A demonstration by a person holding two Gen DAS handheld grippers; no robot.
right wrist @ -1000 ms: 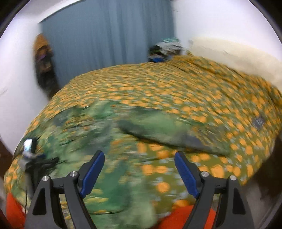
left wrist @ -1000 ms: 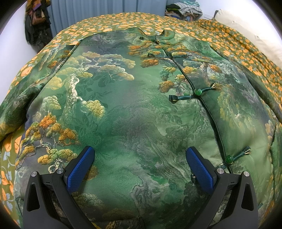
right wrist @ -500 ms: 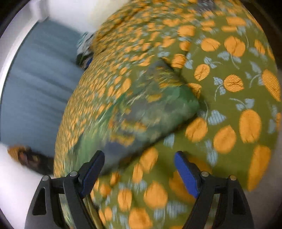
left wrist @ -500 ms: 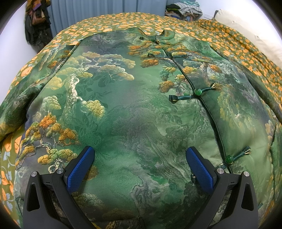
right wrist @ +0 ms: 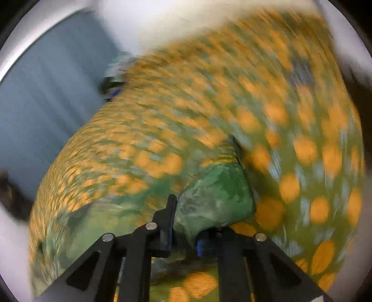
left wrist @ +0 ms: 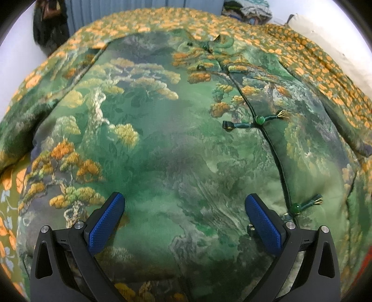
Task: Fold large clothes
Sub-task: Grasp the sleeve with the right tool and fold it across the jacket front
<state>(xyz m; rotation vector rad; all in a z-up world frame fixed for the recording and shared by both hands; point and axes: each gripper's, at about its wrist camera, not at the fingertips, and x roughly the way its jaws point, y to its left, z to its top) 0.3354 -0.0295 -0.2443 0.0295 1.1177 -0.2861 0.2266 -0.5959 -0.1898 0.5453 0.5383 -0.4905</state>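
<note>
A large green brocade jacket (left wrist: 176,144) with pine-tree print and green bead frog buttons (left wrist: 259,120) lies spread flat, front up, on a bed. My left gripper (left wrist: 184,218) is open and empty, hovering low over the jacket's lower front. In the right wrist view, which is motion-blurred, my right gripper (right wrist: 186,230) is shut on the end of the jacket's green sleeve (right wrist: 216,197), which bunches up between the fingers.
The bed is covered by an olive bedspread with orange fruit print (left wrist: 309,60) (right wrist: 302,148). A cream pillow (left wrist: 325,30) lies at the far right. A clothes pile (left wrist: 246,11) sits at the back, with blue curtains (right wrist: 46,104) and dark hanging clothes (left wrist: 48,25) behind.
My right gripper swung down to the sleeve end and closed on it; it was open before. My left gripper has stayed still and open over the jacket.
</note>
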